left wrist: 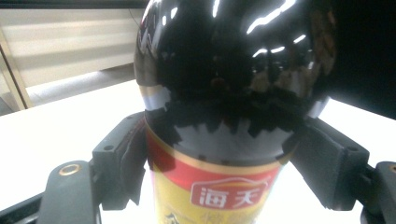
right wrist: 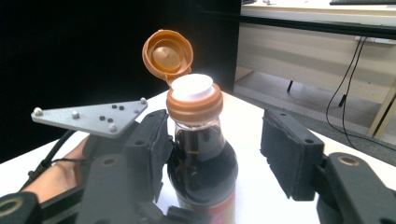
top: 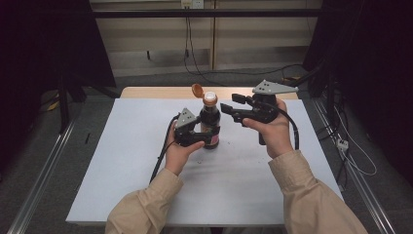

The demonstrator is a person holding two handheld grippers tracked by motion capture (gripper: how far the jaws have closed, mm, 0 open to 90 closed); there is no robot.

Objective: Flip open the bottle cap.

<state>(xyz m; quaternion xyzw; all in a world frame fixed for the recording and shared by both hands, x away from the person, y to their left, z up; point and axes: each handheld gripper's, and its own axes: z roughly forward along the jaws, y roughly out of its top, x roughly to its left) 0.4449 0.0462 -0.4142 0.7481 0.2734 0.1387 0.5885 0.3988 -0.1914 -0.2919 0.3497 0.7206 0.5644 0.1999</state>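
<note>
Left tongs (left wrist: 219, 163) grip bottle (left wrist: 224, 93); red label (left wrist: 229, 193) reads 海天.

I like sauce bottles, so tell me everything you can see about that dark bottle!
The bottle stands upright mid-table. Its clear body holds dark, shiny liquid, with a red-and-yellow label low down. Its orange flip cap hangs open behind a white-topped spout. The left gripper has its jaws around the lower body.

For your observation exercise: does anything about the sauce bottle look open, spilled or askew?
The soy sauce bottle stands upright on the white table, but its orange flip cap hangs open on its hinge, baring the white spout. No spill is visible.
</note>
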